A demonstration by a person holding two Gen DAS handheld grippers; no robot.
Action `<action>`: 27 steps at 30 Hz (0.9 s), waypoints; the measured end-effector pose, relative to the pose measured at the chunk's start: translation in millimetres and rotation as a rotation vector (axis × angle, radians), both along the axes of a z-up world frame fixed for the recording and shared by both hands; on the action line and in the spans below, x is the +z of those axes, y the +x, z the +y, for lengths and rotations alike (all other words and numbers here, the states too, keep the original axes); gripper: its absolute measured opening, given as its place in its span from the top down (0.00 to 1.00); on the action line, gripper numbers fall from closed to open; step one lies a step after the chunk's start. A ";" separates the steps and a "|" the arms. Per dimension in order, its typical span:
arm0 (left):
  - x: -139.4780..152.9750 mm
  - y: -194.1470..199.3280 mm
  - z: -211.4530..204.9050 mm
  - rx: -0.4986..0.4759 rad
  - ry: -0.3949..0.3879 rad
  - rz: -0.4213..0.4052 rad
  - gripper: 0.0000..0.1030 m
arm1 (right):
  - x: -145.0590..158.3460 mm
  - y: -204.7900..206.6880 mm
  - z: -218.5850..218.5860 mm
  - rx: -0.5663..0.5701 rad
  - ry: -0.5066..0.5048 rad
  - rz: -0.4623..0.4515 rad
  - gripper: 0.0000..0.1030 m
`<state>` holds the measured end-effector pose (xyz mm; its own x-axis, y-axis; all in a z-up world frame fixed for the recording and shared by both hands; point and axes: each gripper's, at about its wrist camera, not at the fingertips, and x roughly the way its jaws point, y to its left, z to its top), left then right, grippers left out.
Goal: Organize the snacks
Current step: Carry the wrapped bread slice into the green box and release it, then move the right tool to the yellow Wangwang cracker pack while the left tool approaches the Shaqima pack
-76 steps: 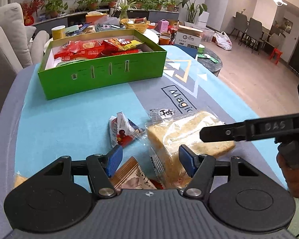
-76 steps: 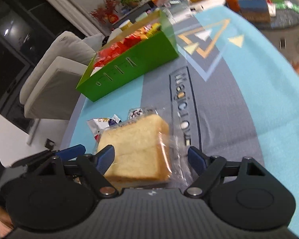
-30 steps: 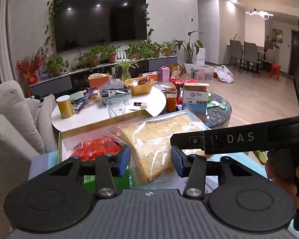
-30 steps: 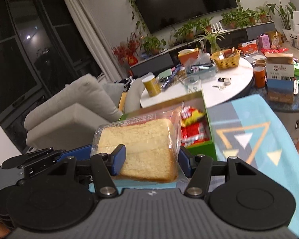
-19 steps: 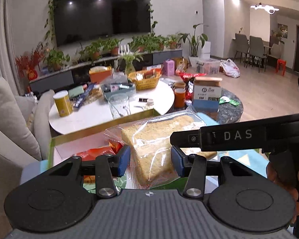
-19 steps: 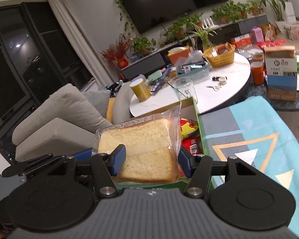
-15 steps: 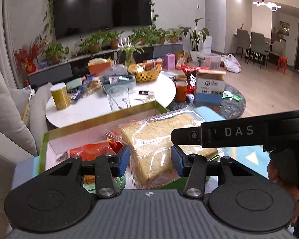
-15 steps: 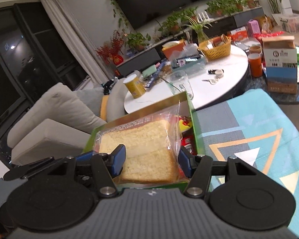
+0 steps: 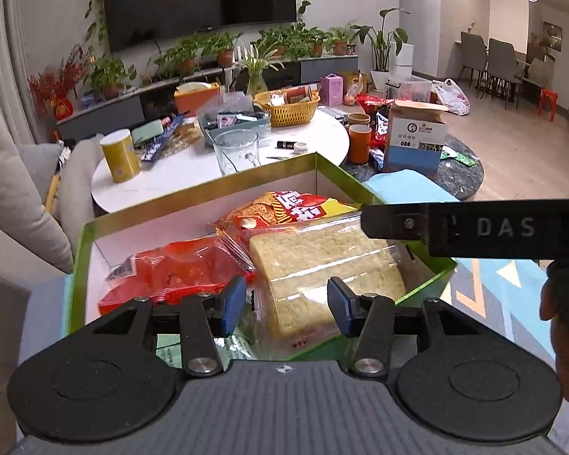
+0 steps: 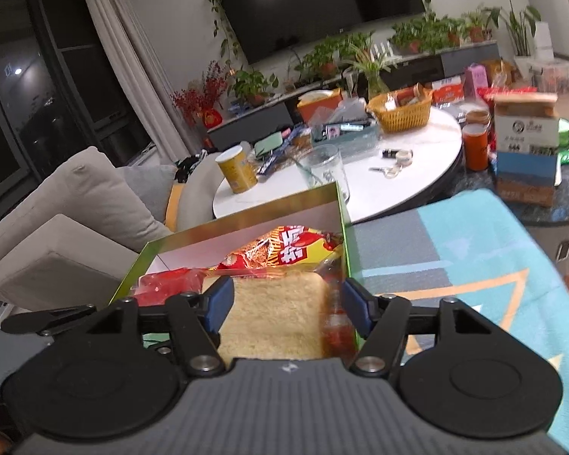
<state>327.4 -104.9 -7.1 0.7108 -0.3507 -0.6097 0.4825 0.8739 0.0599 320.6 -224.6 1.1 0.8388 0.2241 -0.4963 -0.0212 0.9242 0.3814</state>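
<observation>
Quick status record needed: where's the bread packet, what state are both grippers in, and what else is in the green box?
bread packet: inside green box, right side, lying over other snacks
left gripper: open, blue pads either side of the packet's near end, gaps visible
right gripper: open, straddling the bread
other contents: red packet at left; red-yellow chip bag behind the bread
next step (judgement): probably withdraw both grippers

I see the bagged bread [image 9: 322, 261] in the near right part of the box [image 9: 208, 184], beside a flat snack packet [image 9: 174, 269] on its left, with a chip bag [image 9: 284, 208] behind it and the round table [image 9: 163, 178] beyond the box.
</observation>
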 end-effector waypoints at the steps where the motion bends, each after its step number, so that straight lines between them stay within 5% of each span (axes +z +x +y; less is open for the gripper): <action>1: 2.4 -5.2 2.0 -0.001 -0.002 -0.006 0.53 | 2.9 -4.9 1.5 0.006 -0.006 -0.003 0.52; 16: 24.0 -100.2 38.2 0.028 0.033 -0.059 0.42 | 24.5 -97.1 32.8 0.089 -0.064 -0.028 0.50; 27: 12.7 -166.1 105.3 0.181 -0.063 -0.008 0.40 | 14.5 -149.1 57.2 0.144 -0.072 -0.001 0.50</action>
<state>161.2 0.4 5.6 0.7705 -0.2535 -0.5849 0.3164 0.9486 0.0057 171.4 -167.4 15.6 0.8010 0.3065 -0.5143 -0.1563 0.9363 0.3145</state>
